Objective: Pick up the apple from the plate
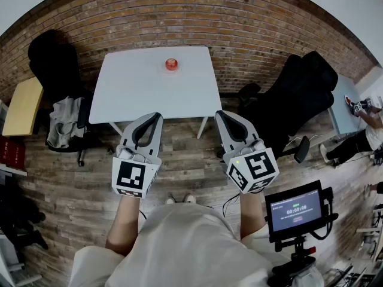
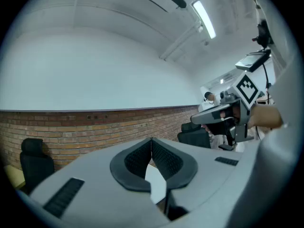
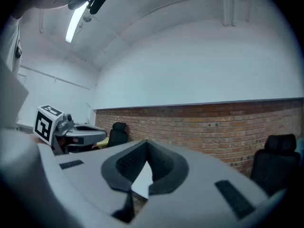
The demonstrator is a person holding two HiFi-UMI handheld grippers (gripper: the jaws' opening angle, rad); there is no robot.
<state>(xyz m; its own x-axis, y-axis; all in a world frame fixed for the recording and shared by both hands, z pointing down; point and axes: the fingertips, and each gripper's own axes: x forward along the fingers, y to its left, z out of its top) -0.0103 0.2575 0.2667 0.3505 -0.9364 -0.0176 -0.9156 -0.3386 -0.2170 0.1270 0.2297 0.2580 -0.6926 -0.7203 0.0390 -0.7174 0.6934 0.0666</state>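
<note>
A brick-walled room with a plank floor held a white rectangular bench (image 1: 143, 88). Near the middle of its far edge sat the small red apple (image 1: 172, 63) on a little plate (image 1: 172, 70), too small to make out further. Well short of the bench's near edge, the left claw (image 1: 157, 116) and the right claw (image 1: 219, 113) each had jaws pressed together on nothing. The task seemed at its very start. The next move would call for reaching across the bench and parting one claw's jaws around the apple. The cubes bore only black-and-white square markers, and the digits on the small black monitor (image 1: 296, 210) were too tiny to read.
</note>
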